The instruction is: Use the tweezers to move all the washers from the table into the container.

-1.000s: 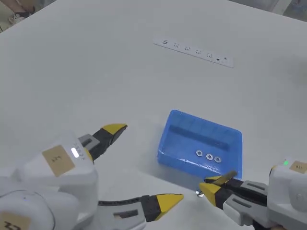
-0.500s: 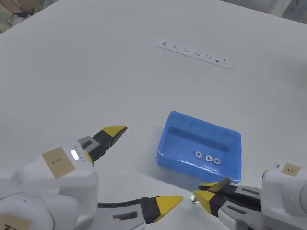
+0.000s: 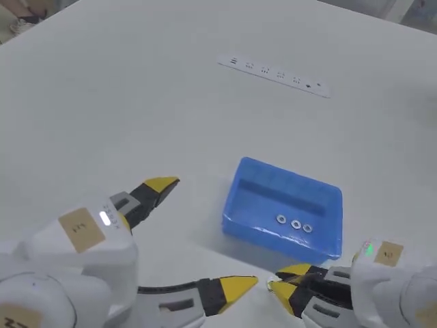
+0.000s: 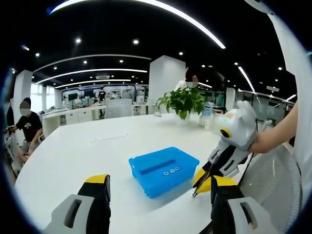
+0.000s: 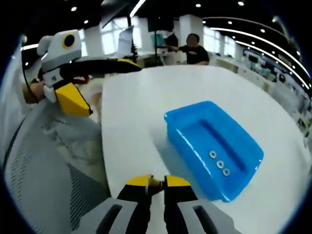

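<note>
the container [image 3: 273, 239] is a shallow rectangular tray of glossy blue plastic with rounded corners and a raised rim. three small metal ring washers [image 3: 295, 223] are seen in a row on its floor, toward the near wall. the table [image 3: 136, 102] is smooth matte white; wide bare surface is left beyond and to the left, up to a flat white power strip [image 3: 276, 75]. the left gripper [image 3: 199, 236] is held with its yellow-tipped jaws spread wide, left of the container and apart from it. the right gripper [image 3: 283, 282] is clamped on thin tweezers [image 4: 199, 184], just before the near wall. whether a washer is held at the tweezer tips cannot be told.
</note>
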`<state>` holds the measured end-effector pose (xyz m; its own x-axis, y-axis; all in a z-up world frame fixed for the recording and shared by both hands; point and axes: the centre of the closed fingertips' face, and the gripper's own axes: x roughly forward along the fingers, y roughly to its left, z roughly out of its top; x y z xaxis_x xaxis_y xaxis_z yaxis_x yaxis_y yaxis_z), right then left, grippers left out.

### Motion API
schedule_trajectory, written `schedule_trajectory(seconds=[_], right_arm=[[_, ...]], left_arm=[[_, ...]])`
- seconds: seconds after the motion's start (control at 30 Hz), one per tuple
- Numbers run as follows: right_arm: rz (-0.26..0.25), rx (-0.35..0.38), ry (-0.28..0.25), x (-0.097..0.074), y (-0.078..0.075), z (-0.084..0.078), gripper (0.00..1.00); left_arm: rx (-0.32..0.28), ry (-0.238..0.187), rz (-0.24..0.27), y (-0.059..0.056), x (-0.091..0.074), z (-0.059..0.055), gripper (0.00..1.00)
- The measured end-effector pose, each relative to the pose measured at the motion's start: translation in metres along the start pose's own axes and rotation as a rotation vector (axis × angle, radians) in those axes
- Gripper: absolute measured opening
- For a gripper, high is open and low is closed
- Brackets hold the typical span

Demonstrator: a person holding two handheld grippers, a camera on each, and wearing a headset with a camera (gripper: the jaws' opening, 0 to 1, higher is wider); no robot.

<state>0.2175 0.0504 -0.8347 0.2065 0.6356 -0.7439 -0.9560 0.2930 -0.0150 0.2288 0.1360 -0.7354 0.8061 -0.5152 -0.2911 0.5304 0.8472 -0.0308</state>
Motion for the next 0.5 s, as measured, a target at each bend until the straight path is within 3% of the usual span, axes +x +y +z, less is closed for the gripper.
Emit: schedule_trajectory(seconds=[0.1,0.27,0.4,0.47,0.5], right_arm=[[-0.007,-0.068,0.025,0.0,0.001,-0.004,0.04],[0.006,-0.121,0.067,-0.003,0.002,-0.003,0.04],[0.034,-0.226,0.073,-0.014,0.001,0.013,0.04],[0.067,-0.242,0.071,-0.022,0.001,0.022,0.04],[0.059,-0.242,0.068,-0.024,-0.001,0.024,0.04]], left_arm=[[0.0,0.0,-0.001,0.0,0.0,0.0,0.86],[0.001,0.002,0.001,0.0,0.0,0.0,0.86],[0.0,0.001,0.007,0.001,0.0,0.0,0.85],[0.0,0.001,0.007,0.002,-0.001,0.0,0.85],[0.001,0.0,0.007,0.002,-0.001,0.0,0.85]])
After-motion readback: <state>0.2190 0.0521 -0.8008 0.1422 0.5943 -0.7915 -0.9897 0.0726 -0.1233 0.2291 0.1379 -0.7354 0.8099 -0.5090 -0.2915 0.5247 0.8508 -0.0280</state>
